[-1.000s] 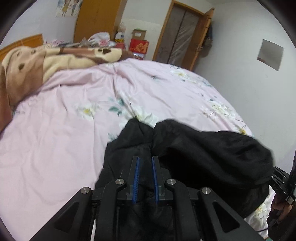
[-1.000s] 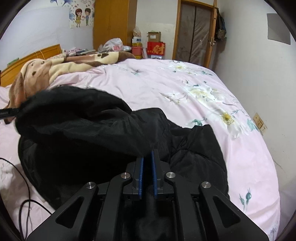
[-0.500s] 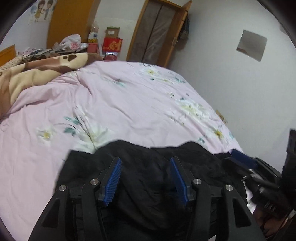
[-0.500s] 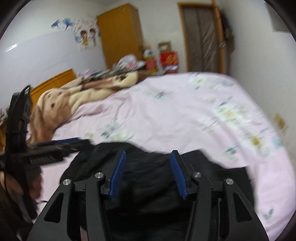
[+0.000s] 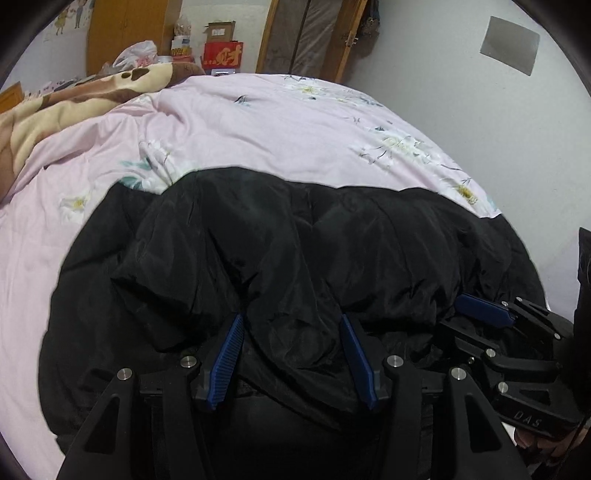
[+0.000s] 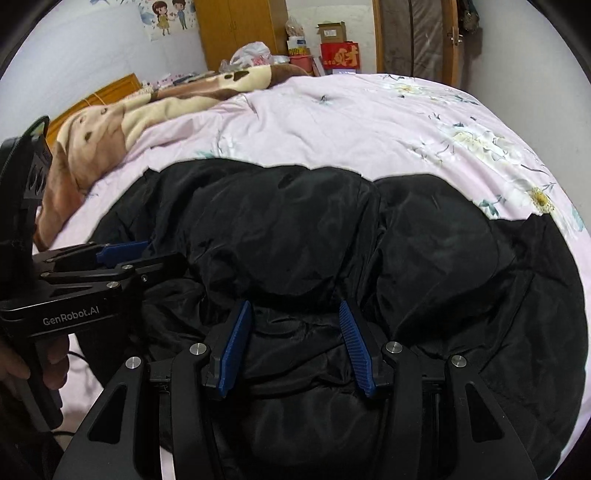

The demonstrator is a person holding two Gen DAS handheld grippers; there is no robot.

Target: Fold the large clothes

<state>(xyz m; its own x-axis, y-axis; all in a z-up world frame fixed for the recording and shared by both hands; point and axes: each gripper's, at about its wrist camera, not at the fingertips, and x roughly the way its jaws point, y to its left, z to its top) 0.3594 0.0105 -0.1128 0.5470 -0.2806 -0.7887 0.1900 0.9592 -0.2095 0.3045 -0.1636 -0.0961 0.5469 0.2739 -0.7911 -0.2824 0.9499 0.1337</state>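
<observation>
A large black padded jacket [image 5: 295, 251] lies bunched on the pink flowered bed cover [image 5: 280, 125]. It also fills the lower part of the right wrist view [image 6: 332, 236]. My left gripper [image 5: 291, 321] is open, its blue pads apart over the jacket's near edge, with a fold of cloth lying between them. My right gripper [image 6: 293, 306] is open the same way over the jacket. The right gripper also shows at the right of the left wrist view [image 5: 491, 314]. The left gripper shows at the left of the right wrist view [image 6: 110, 258].
A brown and cream blanket [image 6: 122, 122] lies along the bed's far left side. A wooden wardrobe [image 6: 240, 33], boxes [image 6: 338, 51] and a door [image 6: 413, 37] stand beyond the bed. A white wall [image 5: 498, 122] runs close on the right. A black cable [image 6: 79, 356] lies at lower left.
Both grippers let go of the jacket and opened wide. The jacket dropped from a raised fold to lie bunched on the bed, and both grippers now sit low over its near edge.
</observation>
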